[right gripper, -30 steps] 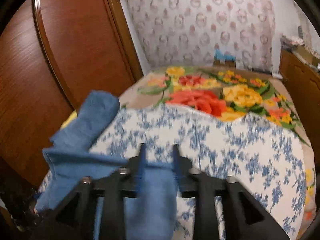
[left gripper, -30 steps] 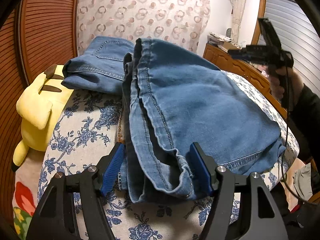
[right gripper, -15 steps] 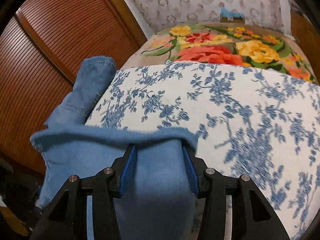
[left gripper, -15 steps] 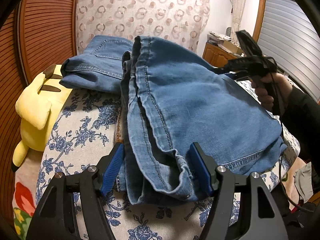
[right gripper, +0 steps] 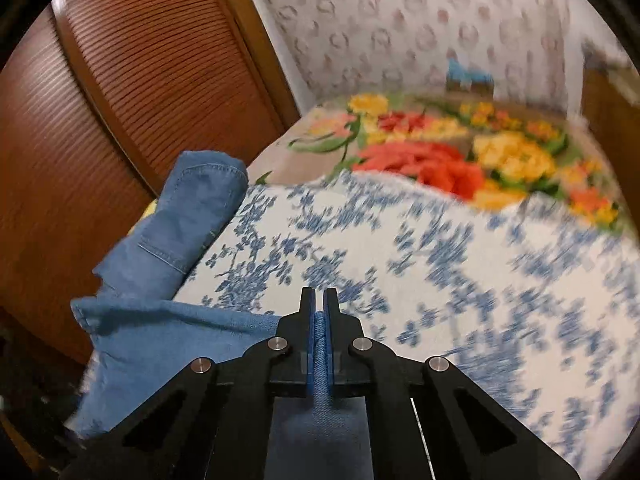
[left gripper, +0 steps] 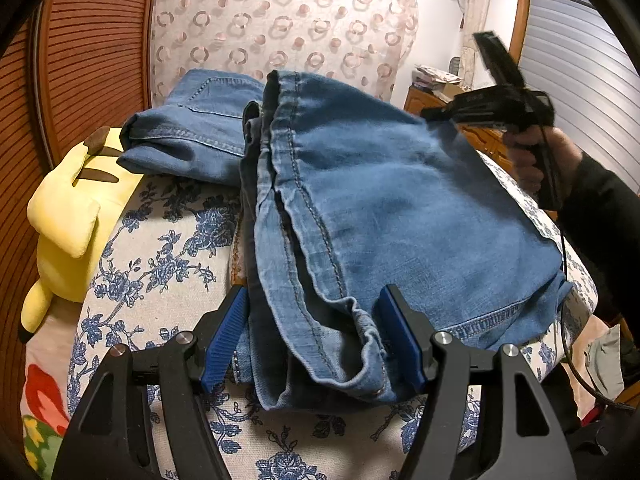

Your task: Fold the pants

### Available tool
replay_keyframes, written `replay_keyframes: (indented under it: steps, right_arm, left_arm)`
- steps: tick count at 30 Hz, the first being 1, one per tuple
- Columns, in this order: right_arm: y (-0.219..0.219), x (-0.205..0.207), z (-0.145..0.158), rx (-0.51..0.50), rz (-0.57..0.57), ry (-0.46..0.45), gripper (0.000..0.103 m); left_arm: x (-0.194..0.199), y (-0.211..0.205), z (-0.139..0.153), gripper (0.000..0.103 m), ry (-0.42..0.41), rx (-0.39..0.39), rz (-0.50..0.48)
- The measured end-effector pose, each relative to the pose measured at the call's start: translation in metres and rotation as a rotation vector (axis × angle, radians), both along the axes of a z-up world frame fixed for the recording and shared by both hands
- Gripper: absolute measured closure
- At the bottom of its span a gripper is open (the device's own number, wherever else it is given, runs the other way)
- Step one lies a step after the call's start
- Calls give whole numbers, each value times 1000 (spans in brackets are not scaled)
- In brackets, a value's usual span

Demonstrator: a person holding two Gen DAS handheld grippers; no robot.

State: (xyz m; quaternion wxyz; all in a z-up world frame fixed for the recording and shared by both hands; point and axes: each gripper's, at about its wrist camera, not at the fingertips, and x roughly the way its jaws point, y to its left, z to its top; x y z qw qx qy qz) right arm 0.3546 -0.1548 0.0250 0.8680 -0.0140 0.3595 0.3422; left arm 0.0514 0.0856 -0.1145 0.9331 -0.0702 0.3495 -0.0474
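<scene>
One pair of blue denim pants (left gripper: 400, 216) lies on a bed, spread over a white cover with blue flowers (left gripper: 160, 256); no bin, basket or drawer holds anything here, the bed is the only thing that carries the cloth. The pants are doubled over, with a thick bundle of seams and hems toward the near edge and the pocketed seat part (left gripper: 192, 128) reaching back toward the wooden louvred doors (left gripper: 92, 60). The left gripper (left gripper: 316, 340) points down at that near bundle with its two blue-padded fingers (left gripper: 224, 336) standing apart on either side of the gathered hems; the pads lie close against the denim, but a clamp on it is not evident, so it reads as released around the cloth. The right gripper (right gripper: 319, 320) has its two fingers (right gripper: 307, 332) clenched together on a thin fold of the pants' edge, a strip of denim showing between the pads. In the left wrist view the same right gripper (left gripper: 436, 114) sits at the far right corner of the pants, carried by a person's hand (left gripper: 536, 160) in a dark sleeve (left gripper: 600, 216). One yellow plush toy (left gripper: 68, 216) rests at the left side of the bed, just beside the pants' seat part. Beyond the blue-flowered cover lies one blanket with red, yellow and orange flowers (right gripper: 460, 152). A patterned curtain (left gripper: 280, 20) hangs behind the bed.
</scene>
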Motion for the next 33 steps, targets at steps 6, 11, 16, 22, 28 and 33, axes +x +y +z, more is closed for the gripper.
replay_keyframes:
  steps: [6, 11, 16, 22, 28, 33]
  right_arm:
    - [-18, -27, 42, -54, -65, -162, 101]
    - [-20, -27, 63, -125, -93, -246, 101]
    - [-7, -11, 42, -205, -112, -188, 101]
    - [-12, -20, 14, -231, -103, -146, 58]
    - [-52, -60, 0, -205, -87, -104, 50]
    - [-80, -101, -7, -178, -69, -82, 49]
  left_arm:
    - [2, -4, 10, 34, -23, -6, -8]
    - [9, -15, 24, 34, -50, 7, -39]
    - [16, -21, 30, 34, -58, 9, -60]
    - [29, -20, 38, 36, -64, 8, -74]
    - [52, -25, 45, 51, -55, -9, -114]
    - [85, -32, 53, 51, -50, 31, -117]
